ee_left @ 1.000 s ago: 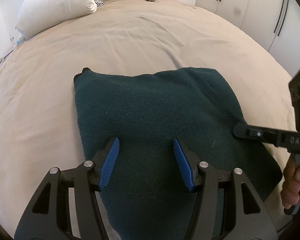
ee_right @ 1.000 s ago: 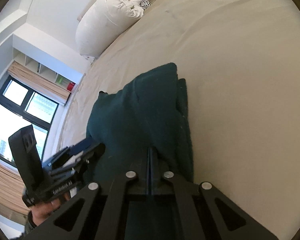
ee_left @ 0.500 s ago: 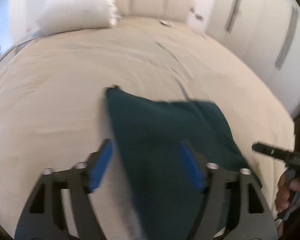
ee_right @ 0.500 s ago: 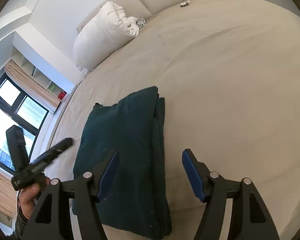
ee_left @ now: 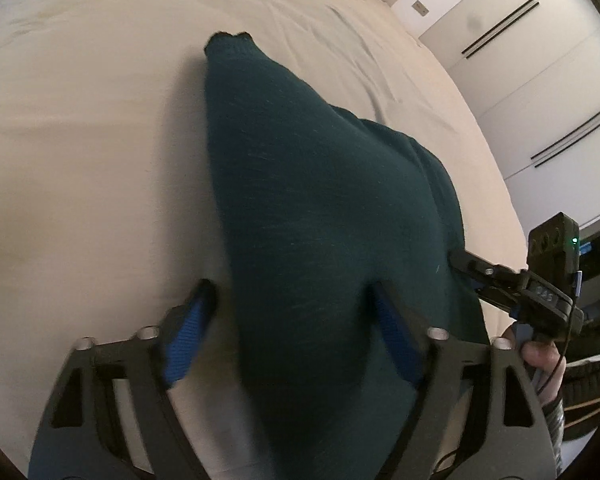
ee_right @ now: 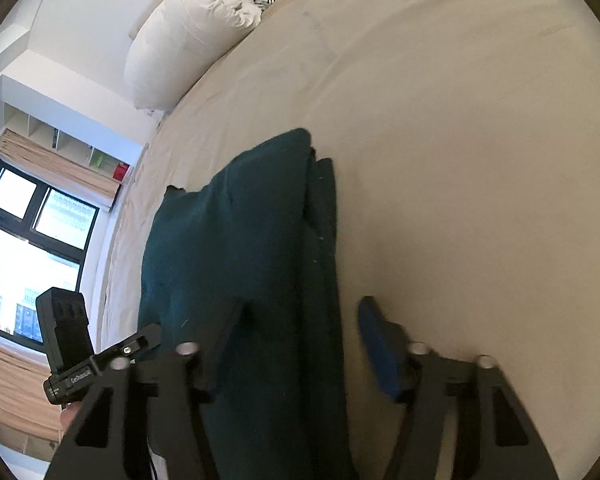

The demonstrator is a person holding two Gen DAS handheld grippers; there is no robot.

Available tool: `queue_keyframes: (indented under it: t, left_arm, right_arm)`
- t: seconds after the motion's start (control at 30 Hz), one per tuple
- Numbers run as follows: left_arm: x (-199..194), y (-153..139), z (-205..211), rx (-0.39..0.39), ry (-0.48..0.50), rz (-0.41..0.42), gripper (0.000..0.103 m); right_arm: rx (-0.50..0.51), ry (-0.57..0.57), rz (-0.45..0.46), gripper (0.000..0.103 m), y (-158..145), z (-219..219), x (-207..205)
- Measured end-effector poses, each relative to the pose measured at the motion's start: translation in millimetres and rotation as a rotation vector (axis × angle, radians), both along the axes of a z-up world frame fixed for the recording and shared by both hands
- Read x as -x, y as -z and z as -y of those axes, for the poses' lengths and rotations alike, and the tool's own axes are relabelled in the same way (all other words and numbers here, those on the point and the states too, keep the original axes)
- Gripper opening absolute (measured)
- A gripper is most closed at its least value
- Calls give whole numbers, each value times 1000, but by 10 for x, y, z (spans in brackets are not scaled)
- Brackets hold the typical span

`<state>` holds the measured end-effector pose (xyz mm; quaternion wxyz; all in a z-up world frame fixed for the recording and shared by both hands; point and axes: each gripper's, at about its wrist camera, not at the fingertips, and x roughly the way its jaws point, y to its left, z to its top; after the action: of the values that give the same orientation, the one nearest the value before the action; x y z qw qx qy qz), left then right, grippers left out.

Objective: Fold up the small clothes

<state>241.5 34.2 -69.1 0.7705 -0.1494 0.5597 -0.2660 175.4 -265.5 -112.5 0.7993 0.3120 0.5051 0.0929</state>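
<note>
A dark green folded garment point(ee_left: 320, 208) lies on the beige bed point(ee_left: 80, 140). My left gripper point(ee_left: 292, 340) straddles its near left edge. The left blue pad point(ee_left: 186, 338) is over bare sheet and the right pad point(ee_left: 396, 344) rests on the cloth. Its jaws are closing, with a gap still beside the cloth. In the right wrist view my right gripper point(ee_right: 304, 340) straddles the garment's point(ee_right: 236, 248) right edge. One finger is over the cloth, and the blue pad point(ee_right: 380, 352) is over the sheet. Its jaws are closing too. Each view shows the other gripper at its side edge.
A white pillow point(ee_right: 192, 40) lies at the head of the bed. A window point(ee_right: 28, 240) and wall shelves point(ee_right: 60, 144) stand beyond the bed's left side. White wardrobe doors point(ee_left: 540, 80) run along the right. A person's hand point(ee_left: 540, 356) holds the right gripper.
The right gripper was shut on the garment, then opened, and now straddles its right edge. The left gripper moved left and down to the left edge and rolled. The garment stayed put.
</note>
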Motion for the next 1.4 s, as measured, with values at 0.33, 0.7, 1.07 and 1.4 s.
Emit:
queue_keyframes:
  t: [0.33,0.7,1.07,1.4]
  left_arm:
    - [100,-172,151,-63,0,13,38]
    - [705,-1014,-387,-105,27,143,34]
    - [1486,-1080,-1324,-172,-11,171,34]
    - [1359,-354,-1700,-164,-63,96,36]
  right_arm:
    - [195,-34,12,24,-245,-295,12]
    - [222,-133,156,21,-1054,-1055,510]
    - [95,-234,166,21,-880,-1941,962]
    - [81,-208,86,21,-300,-2131,813]
